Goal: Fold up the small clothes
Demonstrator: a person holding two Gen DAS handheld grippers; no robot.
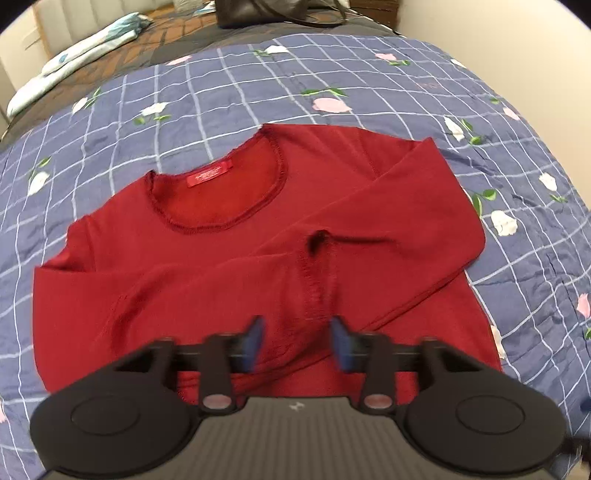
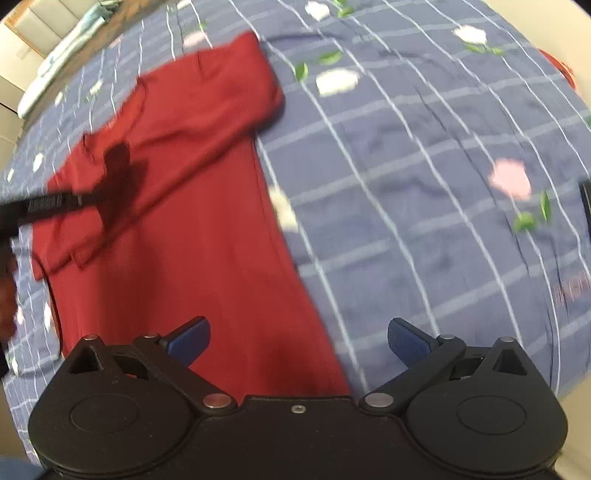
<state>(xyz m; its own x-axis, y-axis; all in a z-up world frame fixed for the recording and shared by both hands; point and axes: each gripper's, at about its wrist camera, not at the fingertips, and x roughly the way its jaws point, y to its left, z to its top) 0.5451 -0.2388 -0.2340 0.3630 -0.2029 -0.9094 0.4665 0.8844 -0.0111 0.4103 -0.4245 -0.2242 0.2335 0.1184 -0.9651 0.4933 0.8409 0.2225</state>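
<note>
A red long-sleeved top [image 1: 207, 266] lies flat on a blue quilt [image 1: 332, 74] with a white grid and flower prints, which covers a bed. The round neckline with a red label [image 1: 209, 175] inside points away from the left wrist camera. Both sleeves are folded inward across the chest; the sleeve on the right side of that view [image 1: 424, 206] lies diagonally over the body of the top, and its cuff [image 1: 317, 240] ends near the middle.

The left gripper [image 1: 298, 341] is above the lower part of the top. Its blue fingertips [image 1: 255, 341] are apart with a narrow gap, and red fabric is seen between them, but I cannot tell if they touch it; nothing is clearly held.

The right gripper [image 2: 298, 343] is over the side edge of the top [image 2: 177, 221], with one tip over the red fabric and the other over the quilt [image 2: 424, 184]. Its jaws stand wide and hold nothing. In this view, which is blurred, the left gripper's black body [image 2: 40, 206] reaches in from the left edge.

At the far end of the bed are a white and teal folded cloth [image 1: 81, 51] and a dark bag [image 1: 266, 11].
</note>
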